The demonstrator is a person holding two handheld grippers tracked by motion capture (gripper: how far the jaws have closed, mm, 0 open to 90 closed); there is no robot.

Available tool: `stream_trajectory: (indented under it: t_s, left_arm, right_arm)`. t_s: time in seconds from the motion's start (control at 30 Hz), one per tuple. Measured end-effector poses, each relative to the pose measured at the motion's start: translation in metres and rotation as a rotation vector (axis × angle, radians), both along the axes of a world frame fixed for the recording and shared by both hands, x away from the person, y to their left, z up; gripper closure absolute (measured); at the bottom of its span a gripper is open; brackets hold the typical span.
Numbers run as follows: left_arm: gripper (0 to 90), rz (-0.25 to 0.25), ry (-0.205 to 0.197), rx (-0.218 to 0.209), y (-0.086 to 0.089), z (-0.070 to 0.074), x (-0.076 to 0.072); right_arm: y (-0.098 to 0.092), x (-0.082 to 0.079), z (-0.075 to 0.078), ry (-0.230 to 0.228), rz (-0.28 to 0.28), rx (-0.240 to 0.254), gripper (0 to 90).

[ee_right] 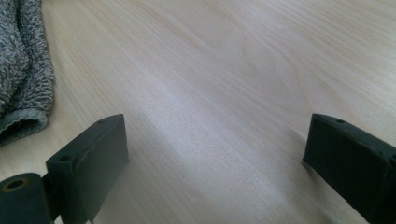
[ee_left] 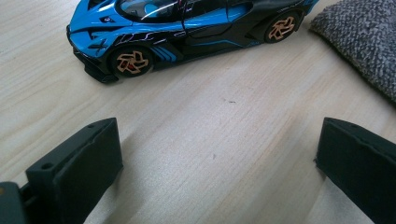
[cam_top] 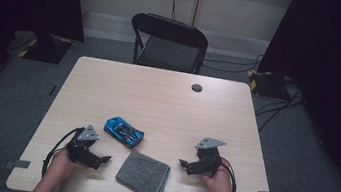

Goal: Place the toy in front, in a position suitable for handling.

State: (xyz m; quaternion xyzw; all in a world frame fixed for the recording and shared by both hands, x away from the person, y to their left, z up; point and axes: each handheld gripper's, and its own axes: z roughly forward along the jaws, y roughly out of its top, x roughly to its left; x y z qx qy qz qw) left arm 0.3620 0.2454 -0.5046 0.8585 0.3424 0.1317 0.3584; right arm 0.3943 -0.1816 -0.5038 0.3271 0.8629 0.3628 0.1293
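**Start Position: Both Grippers Wide, Car and Cloth Between Them**

You hold the left gripper (cam_top: 104, 158) at the near left of the table (cam_top: 168, 100), resting low on the wood. Its jaws stand wide apart with only bare wood between them. The toy car (cam_top: 124, 132) sits just beyond it, a little to the right, side-on to the jaws in the left gripper view (ee_left: 187, 32). That broadside position likely suits a clamp across the car's body, since the jaws already span more than its width.

You hold the right gripper (cam_top: 183, 164) at the near right, pointing left toward the middle. Its jaws are also spread wide and hold nothing. The folded grey cloth (cam_top: 143, 175) lies between the two grippers near the front edge, close to the car but seemingly not touching it. In the right gripper view the cloth's folded edge (ee_right: 23, 79) lies beyond the left jaw, outside the gap.

Both things lie between your hands, so either gripper can probably reach them with a short move. Nothing is gripped yet.

A black chair (cam_top: 168, 42) stands beyond the far edge, well clear of the work.
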Motion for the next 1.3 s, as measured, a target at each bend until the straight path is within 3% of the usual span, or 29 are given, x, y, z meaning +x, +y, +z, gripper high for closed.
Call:
stream_trajectory:
  t_s: [0.5,0.53,0.57,0.67,0.73,0.77,0.83,1.3]
  left_arm:
    - [0.0,0.014,0.002,0.001,0.000,0.000,-0.002]
    - [0.0,0.014,0.001,0.001,0.000,0.000,-0.001]
    - [0.0,0.014,0.001,0.002,0.000,0.000,-0.001]
    - [0.0,0.014,0.001,0.002,0.000,0.000,-0.001]
    - [0.0,0.014,0.001,0.002,0.000,0.000,-0.001]
    - [0.0,0.014,0.000,0.002,0.000,0.000,-0.001]
    - [0.0,0.014,0.000,0.002,0.000,0.000,-0.001]
    - [0.0,0.017,0.000,0.002,0.000,0.000,-0.002]
  right_arm:
    - [0.002,0.003,0.001,0.006,0.005,-0.008,5.7]
    - [0.003,0.004,0.002,0.011,0.009,-0.014,7.0]
    - [0.005,0.006,0.006,0.026,0.015,-0.015,16.3]
    - [0.009,0.010,0.008,0.060,0.021,-0.001,14.8]
    - [0.016,0.013,0.014,0.067,0.021,-0.006,15.0]
    - [0.023,0.014,0.020,0.051,0.063,-0.022,14.9]
    - [0.032,0.016,0.024,0.047,0.093,-0.026,14.6]
    - [0.074,0.026,0.036,0.055,0.158,0.017,13.6]
